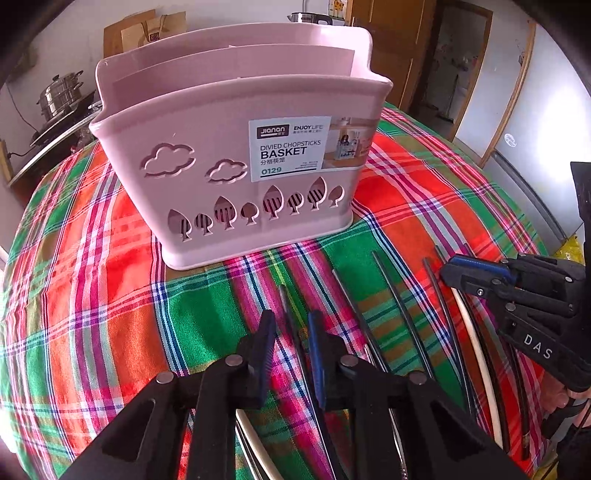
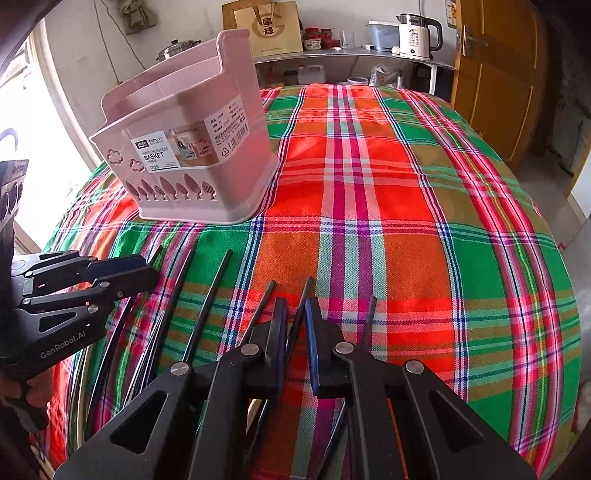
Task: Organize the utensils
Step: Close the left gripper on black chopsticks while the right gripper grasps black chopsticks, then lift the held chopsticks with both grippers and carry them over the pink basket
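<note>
A pink divided chopsticks basket [image 1: 236,147] stands upright on the plaid tablecloth [image 1: 92,277]; it also shows at the left in the right wrist view [image 2: 192,147]. Several dark chopsticks [image 1: 399,306] and a white one [image 1: 476,354] lie in a row in front of it. My left gripper [image 1: 291,325] is low over the cloth, its jaws a narrow gap apart around one dark chopstick [image 1: 288,314]. My right gripper [image 2: 295,314] is likewise nearly closed around a dark chopstick [image 2: 301,306]. Whether either grips its stick is unclear.
The right gripper shows at the right edge of the left wrist view [image 1: 458,273]; the left gripper shows at the left of the right wrist view [image 2: 147,269]. A shelf with a kettle [image 2: 417,35] and a paper bag [image 2: 273,29] stands behind the table. A wooden door [image 2: 495,74] is at the right.
</note>
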